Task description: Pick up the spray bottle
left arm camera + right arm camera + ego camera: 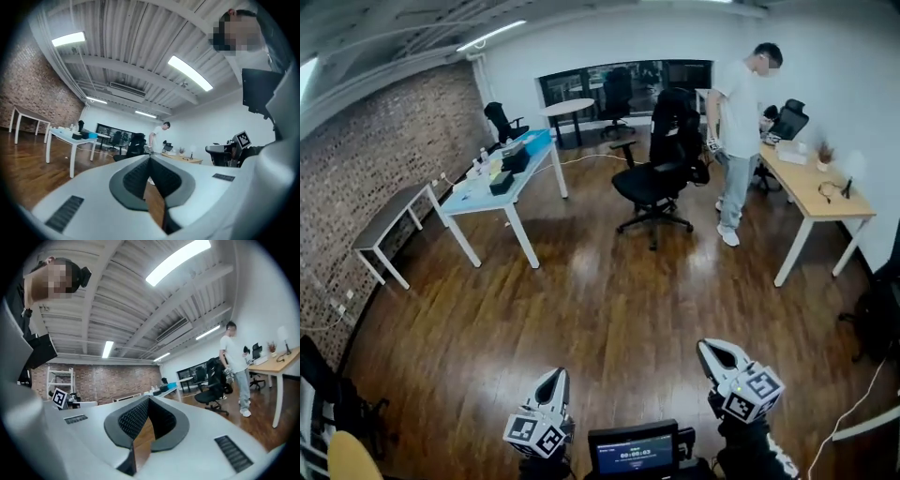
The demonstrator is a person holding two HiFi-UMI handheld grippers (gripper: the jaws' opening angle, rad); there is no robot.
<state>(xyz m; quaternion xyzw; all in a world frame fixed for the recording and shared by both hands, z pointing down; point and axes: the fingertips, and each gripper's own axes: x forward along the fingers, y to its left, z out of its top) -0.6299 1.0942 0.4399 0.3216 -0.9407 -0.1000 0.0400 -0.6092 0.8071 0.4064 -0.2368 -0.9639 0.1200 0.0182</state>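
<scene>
Above floor [600,281]: left gripper [555,377], right gripper [707,349], 2 closed, empty; 1 person [738,122].

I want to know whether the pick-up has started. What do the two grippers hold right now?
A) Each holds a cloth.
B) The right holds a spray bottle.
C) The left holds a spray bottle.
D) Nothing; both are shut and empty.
D: the left gripper and the right gripper each show their jaws closed together with nothing between them.
</scene>
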